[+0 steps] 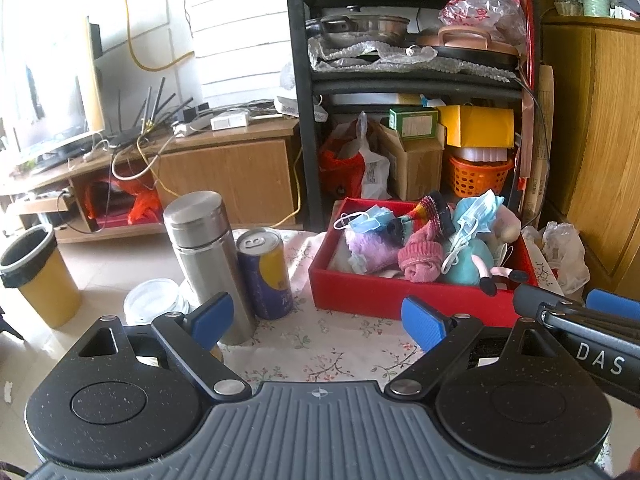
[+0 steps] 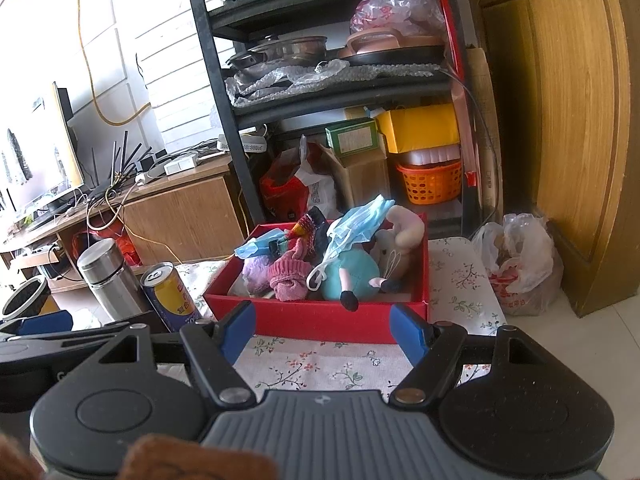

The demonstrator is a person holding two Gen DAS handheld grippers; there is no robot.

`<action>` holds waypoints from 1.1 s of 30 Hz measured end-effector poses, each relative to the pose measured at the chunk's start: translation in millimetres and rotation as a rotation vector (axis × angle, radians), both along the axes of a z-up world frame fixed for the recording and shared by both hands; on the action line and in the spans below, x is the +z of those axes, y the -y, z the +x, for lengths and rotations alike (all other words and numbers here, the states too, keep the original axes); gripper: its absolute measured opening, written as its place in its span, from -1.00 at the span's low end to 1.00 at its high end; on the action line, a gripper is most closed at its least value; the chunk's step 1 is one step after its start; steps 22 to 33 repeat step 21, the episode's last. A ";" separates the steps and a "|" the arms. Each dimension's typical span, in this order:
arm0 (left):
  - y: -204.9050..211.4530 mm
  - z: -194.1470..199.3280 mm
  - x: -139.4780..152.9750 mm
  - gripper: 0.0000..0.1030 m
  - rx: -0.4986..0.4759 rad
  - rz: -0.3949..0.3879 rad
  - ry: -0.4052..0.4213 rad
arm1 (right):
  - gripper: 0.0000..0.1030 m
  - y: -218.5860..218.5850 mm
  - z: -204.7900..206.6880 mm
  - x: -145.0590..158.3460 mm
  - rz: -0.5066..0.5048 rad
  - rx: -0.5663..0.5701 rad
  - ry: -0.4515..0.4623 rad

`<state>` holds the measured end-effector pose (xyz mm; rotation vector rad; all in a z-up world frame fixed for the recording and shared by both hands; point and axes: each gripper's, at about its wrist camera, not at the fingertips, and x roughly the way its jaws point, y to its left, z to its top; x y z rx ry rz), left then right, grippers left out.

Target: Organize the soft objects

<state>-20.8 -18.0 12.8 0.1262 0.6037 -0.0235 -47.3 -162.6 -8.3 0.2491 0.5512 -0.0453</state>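
Both the left gripper point(image 1: 319, 322) and the right gripper point(image 2: 323, 330) hang with jaws apart and empty short of the red box point(image 2: 320, 316) at twelve o'clock, already heaped with face masks point(image 2: 362, 216), a pink sock point(image 2: 290, 276) and a teal plush toy point(image 2: 350, 276), so I judge the gathering nearly finished, the next move being to find any soft thing left outside.
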 end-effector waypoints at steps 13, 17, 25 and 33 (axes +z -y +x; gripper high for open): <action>-4.2 2.3 -1.0 0.89 0.028 -0.022 -0.006 | -0.11 2.7 0.5 3.6 0.007 0.000 0.007; -4.9 0.3 -0.2 0.89 0.018 -0.025 0.021 | -0.11 2.5 -0.9 5.9 0.012 -0.003 0.017; -3.4 -2.5 0.7 0.89 0.008 -0.010 0.056 | -0.11 1.5 -1.4 5.7 0.017 -0.001 0.024; -3.4 -2.5 0.7 0.89 0.008 -0.010 0.056 | -0.11 1.5 -1.4 5.7 0.017 -0.001 0.024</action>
